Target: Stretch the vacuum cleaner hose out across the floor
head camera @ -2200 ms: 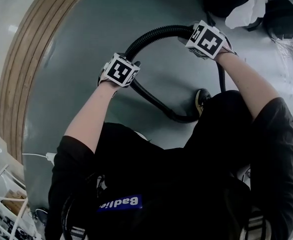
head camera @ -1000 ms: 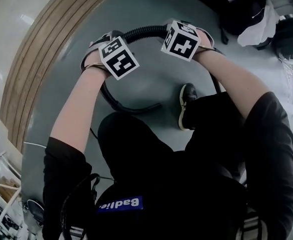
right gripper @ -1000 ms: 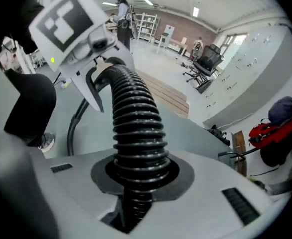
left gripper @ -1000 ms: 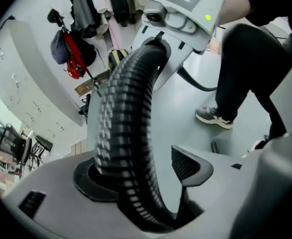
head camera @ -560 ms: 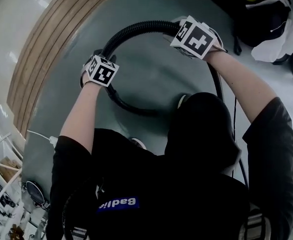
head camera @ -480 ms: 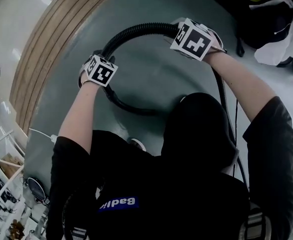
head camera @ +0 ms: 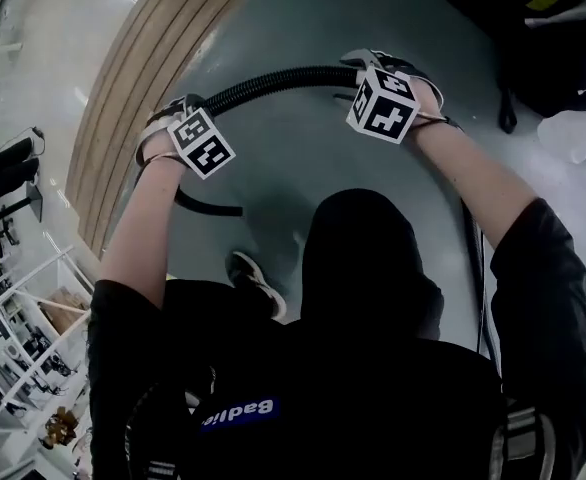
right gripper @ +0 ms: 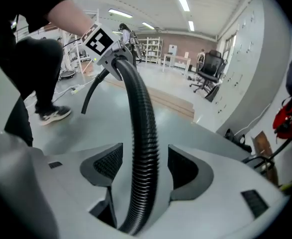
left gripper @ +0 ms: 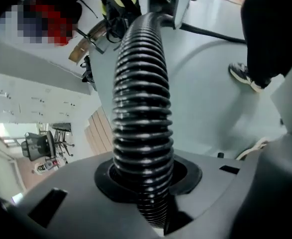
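The black ribbed vacuum hose (head camera: 273, 80) runs almost straight between my two grippers above the grey floor, and its tail (head camera: 208, 208) curls below my left hand. My left gripper (head camera: 181, 108) has just been closing and is shut on the hose (left gripper: 141, 93), both pads pressing its ribs. My right gripper (head camera: 361, 65) has just been opening. In the right gripper view the hose (right gripper: 142, 113) passes between the spread pads (right gripper: 108, 166) with a gap on each side and leads up to the left gripper (right gripper: 117, 63).
A band of wooden strips (head camera: 143, 78) borders the grey floor at the left. Black bags (head camera: 533, 38) lie at the top right. The person's shoe (head camera: 253, 283) stands near the hose tail. Shelving (head camera: 23, 338) fills the lower left, and office chairs (right gripper: 208, 76) stand far off.
The hose between my hands has flattened from a tall arch to a nearly straight run. Both hands have moved further apart and lower. The person's foot has shifted to the left.
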